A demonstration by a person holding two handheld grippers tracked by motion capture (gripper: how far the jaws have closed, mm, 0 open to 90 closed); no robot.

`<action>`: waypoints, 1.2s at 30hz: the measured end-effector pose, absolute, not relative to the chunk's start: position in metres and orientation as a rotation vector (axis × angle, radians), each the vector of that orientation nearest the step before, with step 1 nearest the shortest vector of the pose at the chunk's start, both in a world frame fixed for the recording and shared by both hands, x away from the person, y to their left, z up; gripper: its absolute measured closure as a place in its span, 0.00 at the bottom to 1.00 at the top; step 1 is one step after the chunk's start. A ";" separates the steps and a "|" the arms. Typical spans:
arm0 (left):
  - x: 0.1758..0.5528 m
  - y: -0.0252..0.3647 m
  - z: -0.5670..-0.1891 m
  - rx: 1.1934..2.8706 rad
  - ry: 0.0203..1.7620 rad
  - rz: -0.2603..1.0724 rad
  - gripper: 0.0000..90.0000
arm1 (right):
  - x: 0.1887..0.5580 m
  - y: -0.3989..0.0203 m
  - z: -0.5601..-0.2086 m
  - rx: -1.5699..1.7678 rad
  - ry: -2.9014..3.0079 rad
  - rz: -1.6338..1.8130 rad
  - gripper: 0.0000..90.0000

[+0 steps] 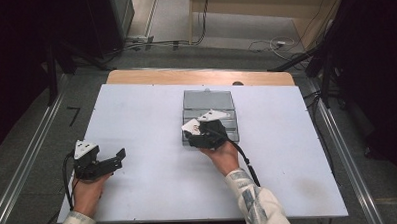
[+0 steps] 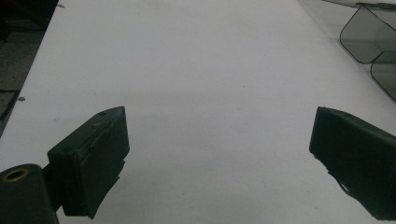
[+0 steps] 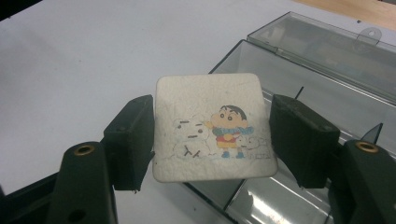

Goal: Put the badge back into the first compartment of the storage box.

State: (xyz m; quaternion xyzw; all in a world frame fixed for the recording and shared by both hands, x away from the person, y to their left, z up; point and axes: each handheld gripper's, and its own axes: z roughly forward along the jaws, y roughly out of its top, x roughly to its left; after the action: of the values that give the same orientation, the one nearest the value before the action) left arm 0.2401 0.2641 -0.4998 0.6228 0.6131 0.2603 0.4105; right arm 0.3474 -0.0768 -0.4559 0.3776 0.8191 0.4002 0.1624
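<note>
We see the right gripper (image 3: 210, 135) seemingly clamped on a cartoon coaster (image 3: 212, 127) over the clear box (image 3: 322, 60); the left gripper (image 2: 219, 154) rests with jaws apart.

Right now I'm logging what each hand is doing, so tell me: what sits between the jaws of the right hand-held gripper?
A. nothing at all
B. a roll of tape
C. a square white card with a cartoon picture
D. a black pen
C: in the right gripper view, the right hand-held gripper has its jaws on either side of a square white card printed with a cartoon child, above the open clear plastic box.
</note>
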 end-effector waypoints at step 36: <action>0.240 0.266 -0.499 1.562 1.543 0.655 0.06 | 0.402 -0.059 -0.461 1.239 2.403 1.104 0.35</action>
State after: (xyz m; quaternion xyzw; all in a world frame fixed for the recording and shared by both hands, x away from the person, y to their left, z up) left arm 0.2405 0.2661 -0.4990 0.6210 0.6136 0.2604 0.4124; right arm 0.4022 -0.0587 -0.4610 0.4216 0.8178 0.3758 0.1105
